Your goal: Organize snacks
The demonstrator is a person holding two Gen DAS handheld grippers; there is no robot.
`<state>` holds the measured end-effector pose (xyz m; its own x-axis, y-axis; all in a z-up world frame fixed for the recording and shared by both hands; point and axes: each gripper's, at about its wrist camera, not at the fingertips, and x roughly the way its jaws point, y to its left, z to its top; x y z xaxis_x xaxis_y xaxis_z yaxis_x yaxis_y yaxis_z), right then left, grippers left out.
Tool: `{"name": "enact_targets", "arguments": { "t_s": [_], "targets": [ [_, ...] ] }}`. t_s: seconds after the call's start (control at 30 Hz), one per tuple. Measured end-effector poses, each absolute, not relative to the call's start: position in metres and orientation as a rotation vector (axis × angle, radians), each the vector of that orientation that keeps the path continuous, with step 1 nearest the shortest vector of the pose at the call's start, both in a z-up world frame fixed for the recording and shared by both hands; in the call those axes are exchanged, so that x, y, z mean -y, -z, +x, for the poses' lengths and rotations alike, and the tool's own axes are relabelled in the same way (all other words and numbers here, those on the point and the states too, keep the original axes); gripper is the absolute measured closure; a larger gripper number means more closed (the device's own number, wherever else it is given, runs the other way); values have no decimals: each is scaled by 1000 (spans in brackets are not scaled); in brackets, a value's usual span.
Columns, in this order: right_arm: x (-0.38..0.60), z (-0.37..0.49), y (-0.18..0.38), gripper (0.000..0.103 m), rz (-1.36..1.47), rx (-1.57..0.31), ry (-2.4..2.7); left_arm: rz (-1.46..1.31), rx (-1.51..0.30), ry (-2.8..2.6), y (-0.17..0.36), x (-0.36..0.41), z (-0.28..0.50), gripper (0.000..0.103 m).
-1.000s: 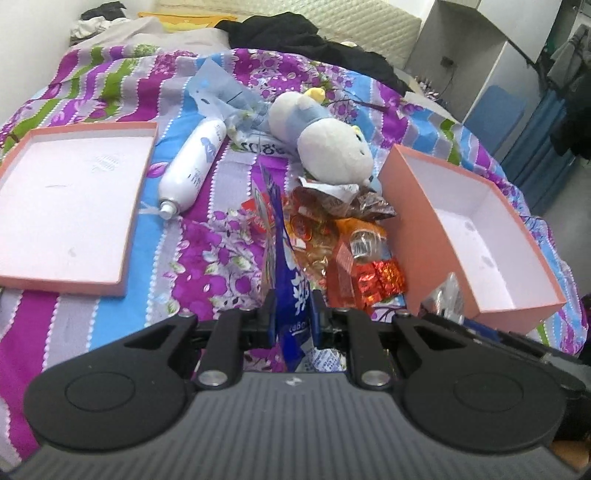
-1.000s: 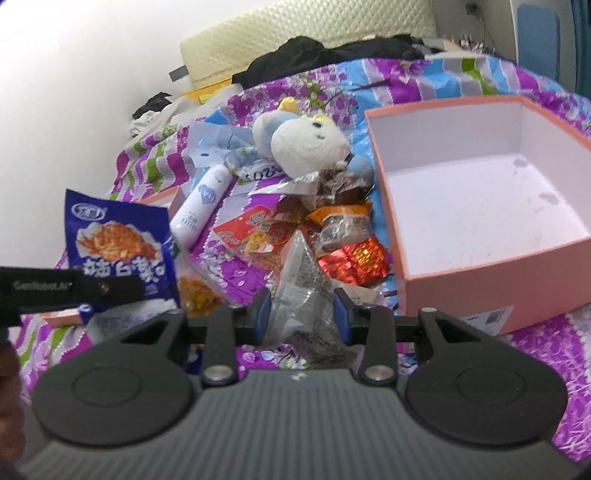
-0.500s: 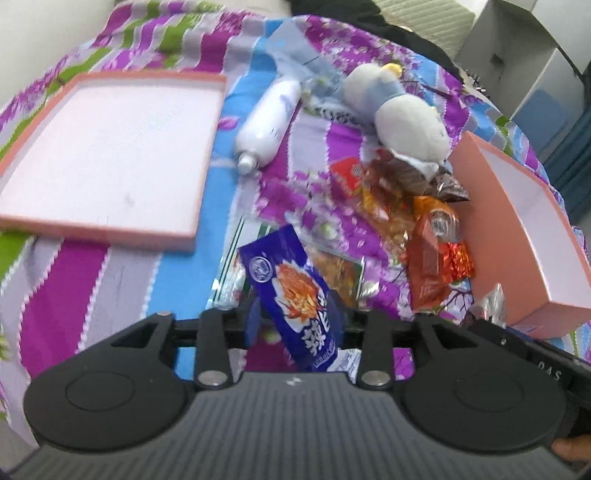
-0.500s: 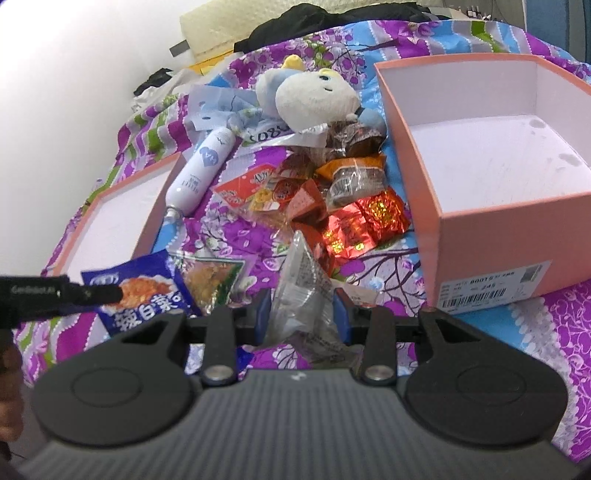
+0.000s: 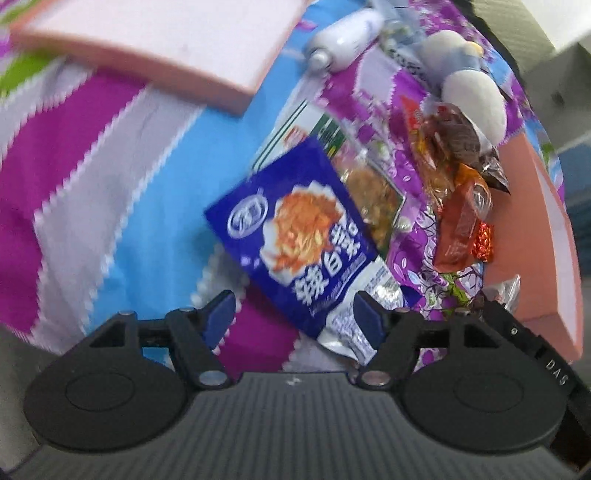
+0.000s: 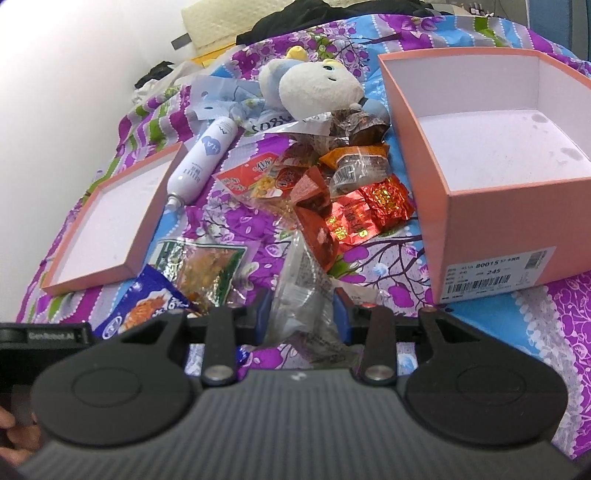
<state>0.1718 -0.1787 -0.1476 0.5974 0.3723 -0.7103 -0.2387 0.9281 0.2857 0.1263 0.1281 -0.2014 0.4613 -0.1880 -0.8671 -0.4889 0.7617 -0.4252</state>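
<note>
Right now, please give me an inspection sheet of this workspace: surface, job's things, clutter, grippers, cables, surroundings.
Surface: bed with a striped floral bedspread.
Job's things: blue snack packet lying flat, partly over a green packet; heap of red and orange snacks; open pink box, nothing in it; shallow pink lid.
Clutter: plush toy, white bottle.
Grippers: left gripper open, jaws just widened, clear of the blue packet; right gripper shut on a clear packet.
Cables: nothing seen.
Surroundings: white wall, dark clothes.

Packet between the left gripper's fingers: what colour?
Blue packet with an orange food picture; clearest in left wrist view.
</note>
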Motion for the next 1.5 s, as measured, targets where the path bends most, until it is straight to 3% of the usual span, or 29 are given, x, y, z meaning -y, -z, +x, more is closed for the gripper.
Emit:
{"name": "enact_targets", "arguments": {
  "t_s": [0.3, 0.47, 0.73, 0.97, 1.1, 1.4, 1.5],
  "targets": [
    [181, 170, 148, 64, 173, -864, -353, -836, -1077, -163, 207, -106, 129, 30],
    [181, 169, 149, 64, 167, -866, -355, -931, -1108, -191, 221, -99, 134, 40],
    [186, 169, 156, 64, 174, -886, -353, -1094, -1061, -284, 237, -108, 131, 41],
    [185, 168, 159, 64, 162, -885, -364, -1059, -1060, -317, 238, -111, 130, 59],
    [185, 167, 156, 64, 157, -883, -368, -1030, -1061, -311, 236, -112, 130, 79],
    [191, 163, 131, 65, 140, -848, -381, -823, -1002, -231, 187, -101, 130, 95],
    [195, 162, 120, 65, 147, -833, -388, -699, -966, -191, 161, -90, 133, 96]
  ]
}}
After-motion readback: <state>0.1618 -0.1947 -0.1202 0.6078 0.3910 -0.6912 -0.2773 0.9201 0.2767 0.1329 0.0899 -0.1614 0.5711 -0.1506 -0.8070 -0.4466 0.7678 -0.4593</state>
